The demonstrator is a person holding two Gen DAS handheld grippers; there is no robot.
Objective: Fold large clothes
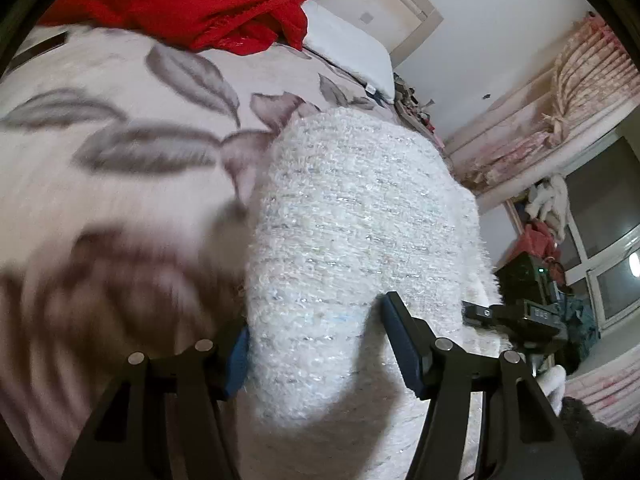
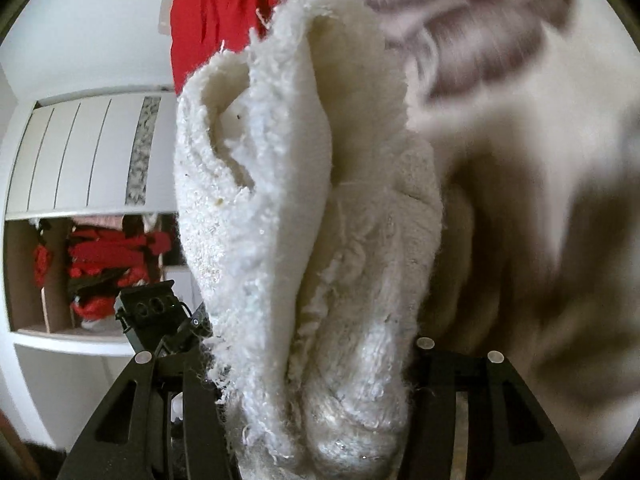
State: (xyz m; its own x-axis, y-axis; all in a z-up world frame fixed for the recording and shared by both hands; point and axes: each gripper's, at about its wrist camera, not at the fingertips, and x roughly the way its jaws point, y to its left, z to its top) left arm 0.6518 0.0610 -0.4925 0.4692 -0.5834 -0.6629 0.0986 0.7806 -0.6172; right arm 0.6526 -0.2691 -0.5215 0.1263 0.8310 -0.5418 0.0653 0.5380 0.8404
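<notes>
Close in at the bottom of the left wrist view, the left gripper has its jaws about half apart with a thick fold of the white fuzzy sweater bulging up between them; the blue pad on the left presses into the knit, while the right pad looks to stand just off it, so that hold may be one-sided. In the right wrist view, the right gripper has its jaws roughly halfway in, packed full with bunched layers of the same sweater, clamped. The garment hangs lifted off the leaf-print bedspread, blurred beneath. The risk: the slack left grip letting the heavy knit slide out, dropping one corner and skewing the fold. The frayed edge in the right jaws could snag too. Further back, the red cloth at the upper left could get dragged in if the sweater lands there.
</notes>
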